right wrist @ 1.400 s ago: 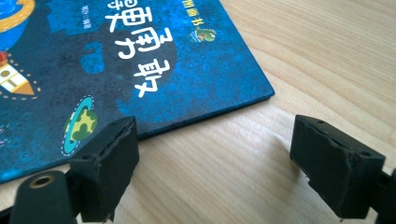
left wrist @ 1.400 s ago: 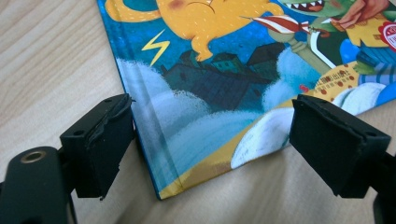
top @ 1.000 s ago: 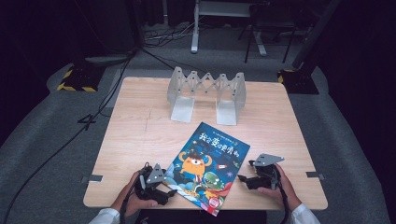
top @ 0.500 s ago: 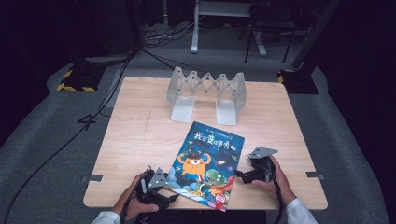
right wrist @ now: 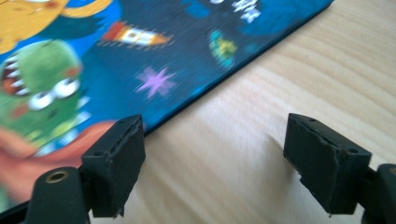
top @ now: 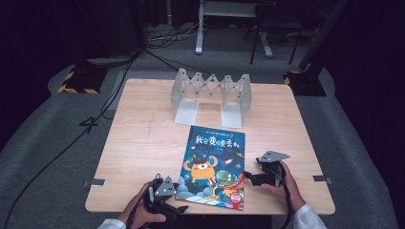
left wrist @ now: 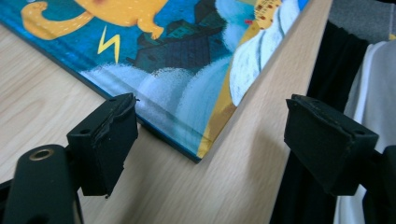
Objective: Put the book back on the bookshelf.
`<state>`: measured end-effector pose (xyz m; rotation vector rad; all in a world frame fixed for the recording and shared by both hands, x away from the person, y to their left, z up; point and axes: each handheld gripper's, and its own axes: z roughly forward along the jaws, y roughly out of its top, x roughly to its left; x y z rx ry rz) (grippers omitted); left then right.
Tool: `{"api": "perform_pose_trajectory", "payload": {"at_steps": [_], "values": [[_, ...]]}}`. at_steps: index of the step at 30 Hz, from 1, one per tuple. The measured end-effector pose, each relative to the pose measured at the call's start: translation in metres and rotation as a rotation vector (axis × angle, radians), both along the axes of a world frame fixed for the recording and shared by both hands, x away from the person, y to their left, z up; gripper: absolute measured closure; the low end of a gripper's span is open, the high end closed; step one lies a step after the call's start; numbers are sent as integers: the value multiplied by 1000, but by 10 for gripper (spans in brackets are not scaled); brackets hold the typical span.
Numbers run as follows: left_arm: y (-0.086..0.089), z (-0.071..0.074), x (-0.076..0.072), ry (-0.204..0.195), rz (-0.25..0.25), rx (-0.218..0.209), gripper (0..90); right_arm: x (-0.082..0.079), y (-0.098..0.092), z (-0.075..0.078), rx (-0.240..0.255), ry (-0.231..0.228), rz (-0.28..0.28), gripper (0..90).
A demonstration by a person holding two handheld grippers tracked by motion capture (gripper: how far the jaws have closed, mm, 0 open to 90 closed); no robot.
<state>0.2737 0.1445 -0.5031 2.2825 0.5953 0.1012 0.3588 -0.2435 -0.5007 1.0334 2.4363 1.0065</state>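
**Book flat on worktop, both tongs spread at its near corners**

While the book [top: 212, 167] lies flat and face up on the wooden worktop [top: 138, 143], cover showing an orange monster, a green monster and white lettering on blue, both tongs sit at its near end. Book is in the near middle of the worktop, its near edge close to the worktop's front edge, slightly angled.

Left tongs [top: 168, 208] at the book's near left corner, held in the left hand [top: 138, 217]. In the left gripper view the left tongs [left wrist: 212, 140] are spread wide, 2 black jaws apart, nothing between them but the book [left wrist: 177, 70] corner and bare wood; 1 jaw is just beside the book's edge, the other hangs past the worktop's front edge.

Right tongs [top: 250, 177] at the book's right edge, held in the right hand [top: 282, 183]. In the right gripper view the right tongs [right wrist: 212, 163] are also spread, 1 jaw by the book [right wrist: 163, 60] edge, the other over bare wood.

A grey folding rack [top: 212, 95] stands at the far side of the worktop, apart from the book.
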Motion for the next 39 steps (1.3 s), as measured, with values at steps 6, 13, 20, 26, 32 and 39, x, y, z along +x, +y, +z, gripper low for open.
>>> {"api": "perform_pose_trajectory", "payload": {"at_steps": [6,13,20,26,32,39], "values": [[-13,0,-3,-17,-4,7,181,-12,-10,2,-17,15,52,227],[-6,2,-1,-50,42,84,176,-32,-15,6,-54,49,82,225],[12,-1,15,-65,44,62,170,-54,-13,11,-102,90,120,223],[28,-2,31,-69,-5,49,158,-71,-5,18,-185,165,174,245],[32,-2,40,-71,58,55,158,-76,4,24,-259,226,191,268],[5,-2,30,-73,20,53,161,-75,10,30,-332,267,230,389]]}}
